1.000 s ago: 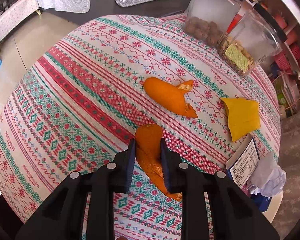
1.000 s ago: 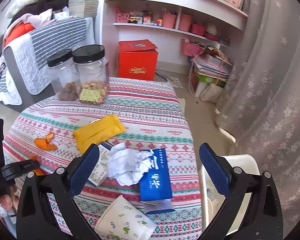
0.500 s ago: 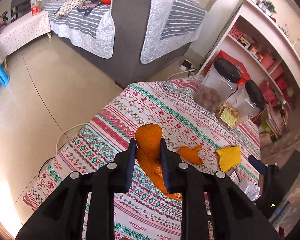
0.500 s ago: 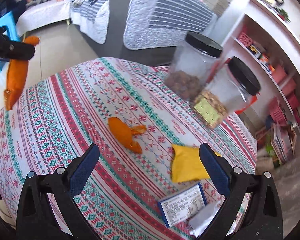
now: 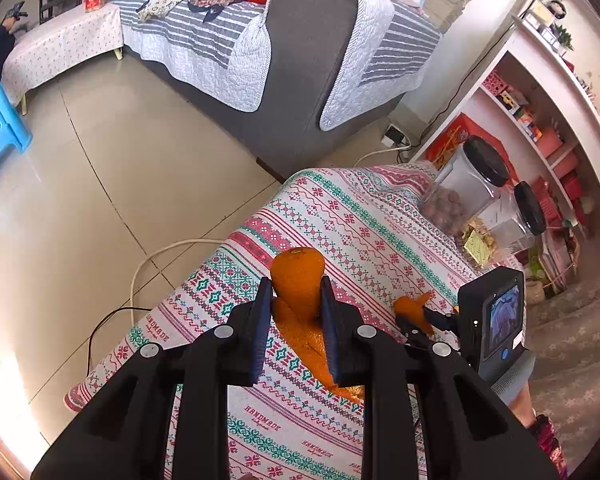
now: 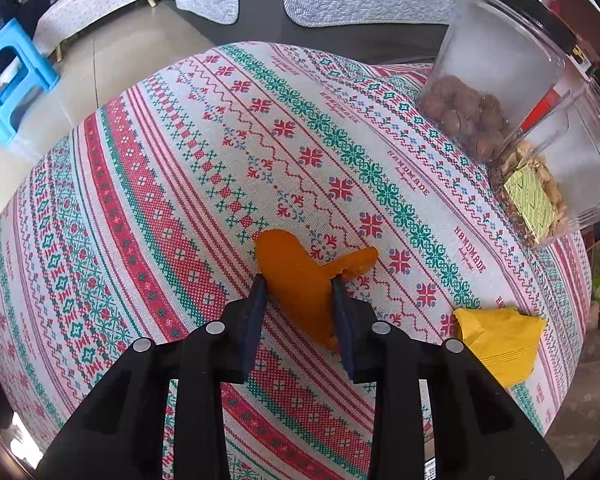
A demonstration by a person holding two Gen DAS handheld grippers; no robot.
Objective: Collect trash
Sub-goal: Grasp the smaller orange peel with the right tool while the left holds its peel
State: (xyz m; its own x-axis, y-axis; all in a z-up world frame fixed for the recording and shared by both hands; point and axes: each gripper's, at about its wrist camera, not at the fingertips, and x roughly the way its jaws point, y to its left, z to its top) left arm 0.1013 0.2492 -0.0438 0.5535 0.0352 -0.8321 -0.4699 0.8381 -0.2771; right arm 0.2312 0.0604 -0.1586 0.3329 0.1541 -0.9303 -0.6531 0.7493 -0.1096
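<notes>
While the left wrist view looks down past the bench edge to the tiled floor, the left claw (image 5: pixel 296 312) is clenched on a long strip of orange peel (image 5: pixel 300 280), held clear above the patterned tablecloth (image 5: pixel 340 216); a second peel piece (image 5: pixel 410 310) lies on the cloth at right, with the other claw's black body and camera just beside it, and two black-lidded jars (image 5: pixel 472 188) stand near the far edge. In the right wrist view, the right claw (image 6: pixel 298 292) straddles the second orange peel (image 6: pixel 296 276), its jaws closing on the piece, which rests on the tablecloth (image 6: pixel 220 160); a crumpled yellow wrapper (image 6: pixel 500 340) lies close by at right, and the jars (image 6: pixel 488 80) stand well apart beyond. Probable faults: the curled, thin peel may slip or tear if pinched only at its rim; the pads may snag the cloth and drag it; the dangling strip on the left may drop if that grip loosens in transit.
</notes>
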